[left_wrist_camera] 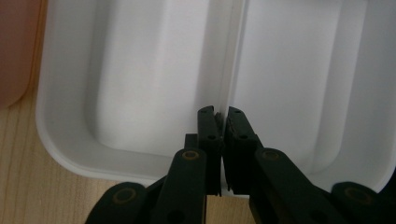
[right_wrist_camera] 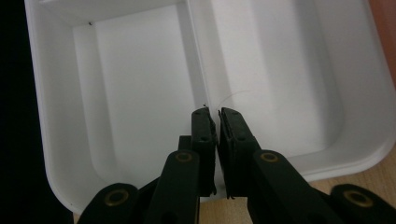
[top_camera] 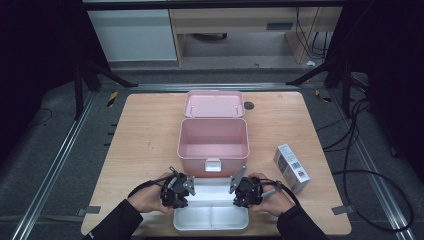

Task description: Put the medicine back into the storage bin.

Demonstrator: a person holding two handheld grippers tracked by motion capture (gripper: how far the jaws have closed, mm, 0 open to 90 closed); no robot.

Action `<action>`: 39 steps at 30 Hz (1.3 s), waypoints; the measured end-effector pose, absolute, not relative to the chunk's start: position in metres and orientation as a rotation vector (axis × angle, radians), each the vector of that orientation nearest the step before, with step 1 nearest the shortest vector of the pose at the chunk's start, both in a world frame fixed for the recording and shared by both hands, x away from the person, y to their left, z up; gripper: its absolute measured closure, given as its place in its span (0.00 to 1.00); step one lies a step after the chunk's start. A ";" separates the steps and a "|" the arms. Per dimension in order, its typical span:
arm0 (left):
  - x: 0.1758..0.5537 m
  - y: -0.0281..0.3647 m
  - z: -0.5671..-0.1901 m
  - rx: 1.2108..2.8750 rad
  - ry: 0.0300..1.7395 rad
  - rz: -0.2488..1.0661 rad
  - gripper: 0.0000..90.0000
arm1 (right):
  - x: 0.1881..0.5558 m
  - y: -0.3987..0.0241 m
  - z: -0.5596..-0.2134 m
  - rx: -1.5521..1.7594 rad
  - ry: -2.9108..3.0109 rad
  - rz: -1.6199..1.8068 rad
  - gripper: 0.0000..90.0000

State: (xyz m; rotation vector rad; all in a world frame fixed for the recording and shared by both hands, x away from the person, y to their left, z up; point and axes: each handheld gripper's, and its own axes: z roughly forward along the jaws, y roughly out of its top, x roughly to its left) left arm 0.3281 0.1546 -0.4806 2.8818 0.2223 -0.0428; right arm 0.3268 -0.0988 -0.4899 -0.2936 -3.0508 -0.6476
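Note:
A white divided tray lies at the table's front edge, just before an open pink box. My left gripper is at the tray's left end and my right gripper at its right end, a hand behind each. In the left gripper view the gripper has its jaws closed on the tray, over the rim where a dividing ridge meets it. The right gripper has its jaws closed the same way on the tray. All the tray's compartments are empty.
The pink box's lid is folded back flat behind it, and the box is empty inside. A white carton lies on the wooden table to the right of the box. Cables run on the floor at the right.

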 end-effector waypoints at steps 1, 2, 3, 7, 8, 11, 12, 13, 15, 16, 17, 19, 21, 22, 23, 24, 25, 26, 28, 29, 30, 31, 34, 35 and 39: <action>0.328 0.155 -0.481 2.873 0.223 -0.038 0.95 | 0.327 -0.099 -0.490 -0.300 -3.054 -0.650 0.93; 0.328 0.156 -0.481 2.864 0.231 -0.034 0.95 | 0.327 -0.100 -0.489 -0.309 -3.054 -0.664 0.91; 0.327 0.157 -0.480 2.843 0.252 -0.033 0.93 | 0.327 -0.101 -0.487 -0.326 -3.046 -0.694 0.87; 0.325 0.167 -0.463 2.751 0.296 -0.011 0.87 | 0.327 -0.108 -0.471 -0.403 -3.028 -0.812 0.79; 0.325 0.170 -0.458 2.734 0.309 0.015 0.85 | 0.327 -0.110 -0.466 -0.439 -3.025 -0.839 0.76; 0.323 0.179 -0.447 2.668 0.375 0.073 0.76 | 0.328 -0.119 -0.452 -0.528 -3.046 -0.925 0.68; 0.323 0.182 -0.444 2.649 0.392 0.094 0.73 | 0.328 -0.123 -0.447 -0.552 -3.056 -0.958 0.67; 0.323 0.185 -0.442 2.631 0.414 0.103 0.70 | 0.329 -0.126 -0.442 -0.584 -3.063 -0.981 0.65; 0.323 0.193 -0.440 2.596 0.448 0.124 0.63 | 0.330 -0.134 -0.433 -0.650 -3.070 -1.038 0.63; 0.324 0.197 -0.439 2.579 0.470 0.140 0.60 | 0.331 -0.138 -0.429 -0.692 -3.070 -1.057 0.62; 0.325 0.201 -0.439 2.566 0.495 0.154 0.57 | 0.332 -0.143 -0.424 -0.726 -3.076 -1.081 0.62; 0.327 0.209 -0.439 2.535 0.542 0.193 0.51 | 0.335 -0.153 -0.416 -0.803 -3.089 -1.122 0.58; 0.328 0.218 -0.440 2.501 0.611 0.241 0.44 | 0.339 -0.161 -0.410 -0.875 -3.108 -1.164 0.54; 0.329 0.222 -0.440 2.474 0.659 0.271 0.42 | 0.341 -0.166 -0.407 -0.916 -3.110 -1.169 0.54; 0.330 0.226 -0.441 2.448 0.710 0.292 0.41 | 0.344 -0.170 -0.403 -0.969 -3.113 -1.177 0.54; 0.331 0.229 -0.442 2.416 0.763 0.304 0.37 | 0.347 -0.173 -0.400 -1.020 -3.116 -1.187 0.53; 0.332 0.233 -0.443 2.386 0.815 0.323 0.35 | 0.350 -0.177 -0.396 -1.073 -3.115 -1.206 0.52; 0.333 0.235 -0.444 2.373 0.832 0.337 0.35 | 0.354 -0.181 -0.393 -1.159 -3.106 -1.222 0.50; 0.335 0.239 -0.445 2.362 0.875 0.357 0.33 | 0.359 -0.187 -0.389 -1.244 -3.106 -1.252 0.47; 0.335 0.241 -0.446 2.350 0.897 0.376 0.32 | 0.361 -0.191 -0.388 -1.306 -3.092 -1.255 0.46; 0.336 0.244 -0.446 2.337 0.919 0.384 0.32 | 0.363 -0.195 -0.387 -1.336 -3.090 -1.253 0.46; 0.337 0.246 -0.447 2.322 0.944 0.381 0.32 | 0.364 -0.199 -0.387 -1.349 -3.090 -1.274 0.45; 0.339 0.252 -0.449 2.281 1.000 0.404 0.32 | 0.366 -0.210 -0.389 -1.445 -3.064 -1.272 0.43; 0.339 0.253 -0.449 2.271 1.019 0.411 0.32 | 0.366 -0.213 -0.390 -1.473 -3.073 -1.274 0.41; 0.340 0.259 -0.449 2.216 1.072 0.433 0.33 | 0.368 -0.223 -0.397 -1.567 -3.068 -1.222 0.36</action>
